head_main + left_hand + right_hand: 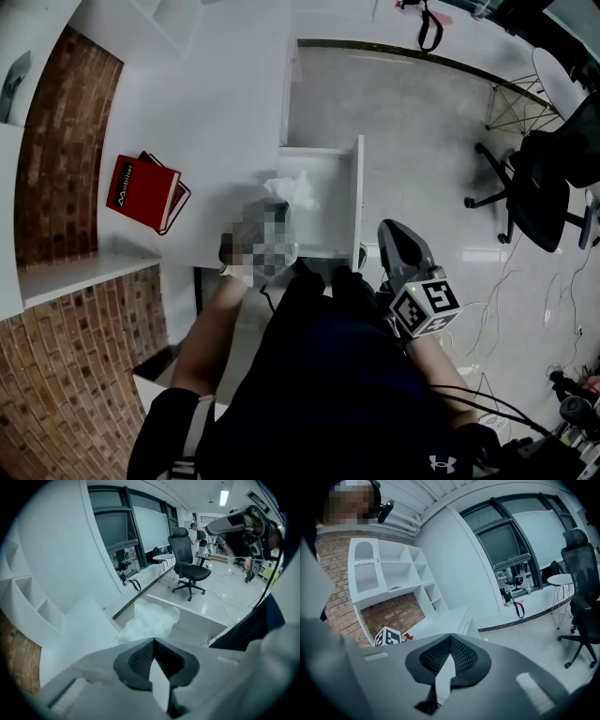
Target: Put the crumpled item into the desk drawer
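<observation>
Crumpled item [292, 190] lies inside the open drawer [357, 202] — it looks light, soft and springy, best pinched at a raised fold — while the left gripper [153, 641] above the drawer and the right gripper [450, 637] outside the drawer's front are both closed on nothing.

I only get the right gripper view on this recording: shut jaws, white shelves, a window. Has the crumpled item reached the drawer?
Observer: Yes. The head view shows the crumpled white item lying inside the open white desk drawer.
Operator: Is the left gripper gripping it?
Observer: No. The left gripper has its jaws together with nothing between them; the item lies beyond their tips.
Operator: Is the drawer closed?
Observer: No, it stands pulled out from the white desk.
</observation>
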A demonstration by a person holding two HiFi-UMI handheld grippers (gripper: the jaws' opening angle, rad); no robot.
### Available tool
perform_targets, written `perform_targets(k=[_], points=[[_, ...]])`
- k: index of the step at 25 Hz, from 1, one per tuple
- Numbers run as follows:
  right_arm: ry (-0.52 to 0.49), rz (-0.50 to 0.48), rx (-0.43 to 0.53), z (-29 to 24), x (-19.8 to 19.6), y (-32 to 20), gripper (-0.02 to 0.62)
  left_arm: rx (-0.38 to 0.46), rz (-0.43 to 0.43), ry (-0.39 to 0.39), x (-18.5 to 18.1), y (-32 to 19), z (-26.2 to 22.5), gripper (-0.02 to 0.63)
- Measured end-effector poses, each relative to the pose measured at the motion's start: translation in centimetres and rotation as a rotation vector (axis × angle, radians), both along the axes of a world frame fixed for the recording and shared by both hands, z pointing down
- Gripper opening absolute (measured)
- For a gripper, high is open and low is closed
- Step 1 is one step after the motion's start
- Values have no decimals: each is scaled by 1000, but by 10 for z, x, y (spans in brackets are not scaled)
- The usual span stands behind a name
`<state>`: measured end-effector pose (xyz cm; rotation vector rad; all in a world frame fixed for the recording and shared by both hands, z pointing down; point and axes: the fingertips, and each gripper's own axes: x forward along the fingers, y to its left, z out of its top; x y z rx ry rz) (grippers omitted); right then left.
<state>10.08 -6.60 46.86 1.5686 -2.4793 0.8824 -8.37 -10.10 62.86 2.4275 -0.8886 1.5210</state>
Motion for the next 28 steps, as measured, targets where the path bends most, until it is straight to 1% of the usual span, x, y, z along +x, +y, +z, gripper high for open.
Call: perform_targets(k=[7, 11, 20, 28], points=[[-13, 48, -16, 8, 28, 9, 3, 11, 60, -3, 43, -12, 4, 2], [-19, 72, -34, 14, 42, 11, 3, -1, 69, -18, 59, -19, 19, 2], [-22, 95, -84, 33, 65, 9, 3, -34, 32, -61, 74, -34, 65, 2], [-17, 98, -143, 57, 71, 4, 3, -91, -43, -49, 83, -46, 111, 2]])
